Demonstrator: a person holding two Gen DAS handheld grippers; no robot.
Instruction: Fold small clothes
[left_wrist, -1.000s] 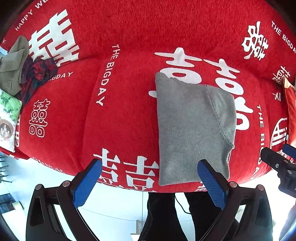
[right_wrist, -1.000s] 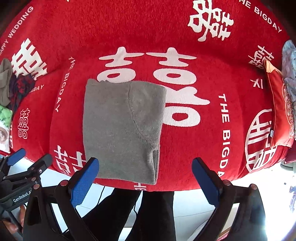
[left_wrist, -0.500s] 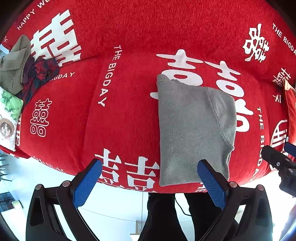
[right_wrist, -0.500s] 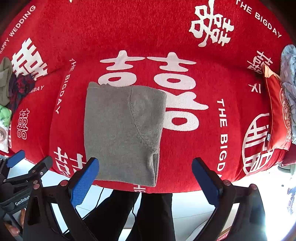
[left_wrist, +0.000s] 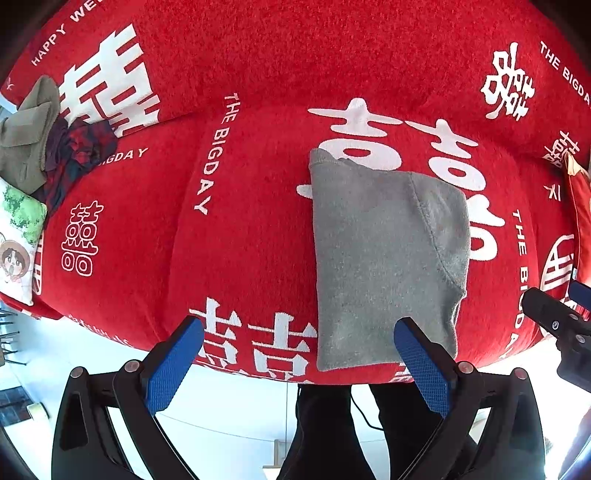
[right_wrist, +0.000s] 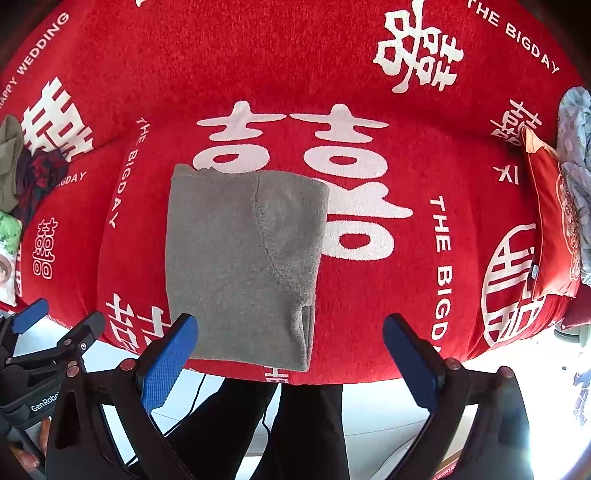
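Two grippers, left (left_wrist: 297, 363) and right (right_wrist: 290, 360), hovering released, jaws wide, gripping nothing, likely pausing between folds. Lying folded, grey garment (right_wrist: 243, 266) resting flat mid-sofa (right_wrist: 369, 55) near front edge. Waiting far left, clothes pile (left_wrist: 48, 144); showing below, pale floor (left_wrist: 229, 413).

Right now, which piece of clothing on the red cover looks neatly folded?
The grey garment in the middle, lying flat as a tidy rectangle. The olive-green piece and the dark red-and-blue piece at the left end lie crumpled in a heap.
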